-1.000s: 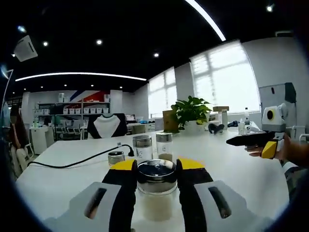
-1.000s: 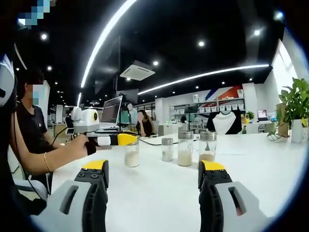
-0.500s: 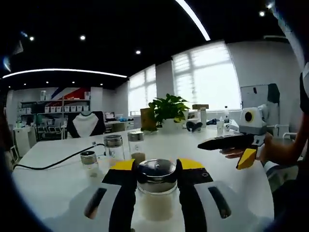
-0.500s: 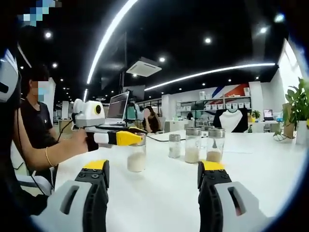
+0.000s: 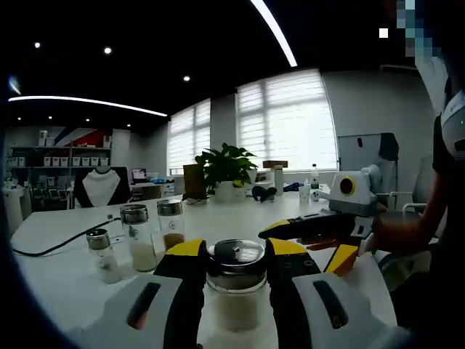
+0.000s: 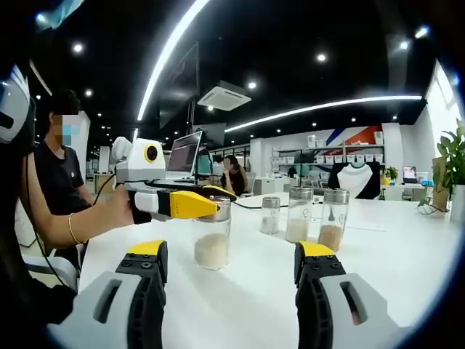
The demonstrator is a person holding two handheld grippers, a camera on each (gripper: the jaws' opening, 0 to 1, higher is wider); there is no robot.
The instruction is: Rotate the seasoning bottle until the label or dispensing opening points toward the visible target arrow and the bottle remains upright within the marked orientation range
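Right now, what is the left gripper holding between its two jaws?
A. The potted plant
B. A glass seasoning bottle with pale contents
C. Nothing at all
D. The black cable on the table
B. In the left gripper view, the left gripper has its jaws closed against both sides of the seasoning bottle, whose metal lid sits between them; the right gripper view shows the same bottle clamped upright.

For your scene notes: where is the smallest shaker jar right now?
In the left gripper view, the smallest shaker jar stands on the white table, far left of the row, beside the taller jar of white grains.
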